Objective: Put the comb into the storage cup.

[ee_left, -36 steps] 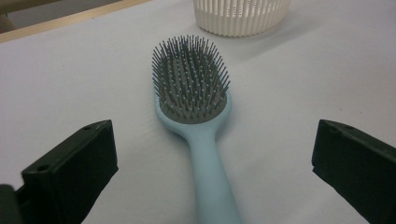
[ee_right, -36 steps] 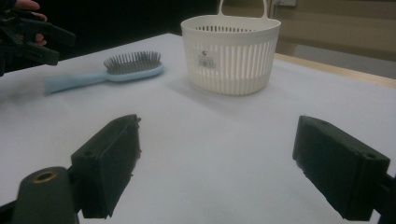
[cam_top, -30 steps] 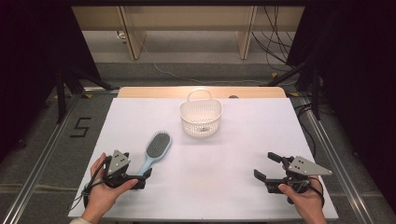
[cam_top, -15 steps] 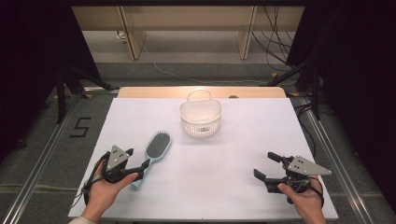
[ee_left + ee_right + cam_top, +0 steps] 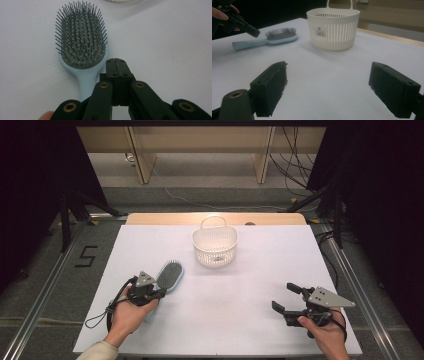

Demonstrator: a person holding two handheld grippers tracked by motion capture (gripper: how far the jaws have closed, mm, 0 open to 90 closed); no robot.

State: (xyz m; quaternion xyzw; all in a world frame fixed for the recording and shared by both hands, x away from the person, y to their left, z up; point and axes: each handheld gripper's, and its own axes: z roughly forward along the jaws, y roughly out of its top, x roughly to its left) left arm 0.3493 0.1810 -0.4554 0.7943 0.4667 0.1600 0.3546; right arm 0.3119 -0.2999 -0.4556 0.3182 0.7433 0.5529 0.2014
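Observation:
A light-blue hairbrush (image 5: 170, 275) with a grey bristle pad lies bristles up on the white table, left of centre. My left gripper (image 5: 162, 292) hovers over its handle with the jaws pressed together; they have just been closing and nothing is between them. In the left gripper view the shut jaw tips (image 5: 116, 60) sit just right of the brush (image 5: 81, 42) handle. My right gripper (image 5: 284, 296) rests at the front right, open and empty, its pads (image 5: 272, 85) wide apart. The right gripper view has the brush (image 5: 280, 35) lying flat under the left gripper (image 5: 254, 33).
A white slatted basket (image 5: 215, 245) with a handle stands at the back centre of the table (image 5: 250, 285); it also shows in the right gripper view (image 5: 333, 27). A wooden strip runs along the far edge. Dark floor and cables surround the table.
The left gripper's jaws have shut and the hand has moved forward and a little right along the brush handle. The brush and the right gripper have stayed put.

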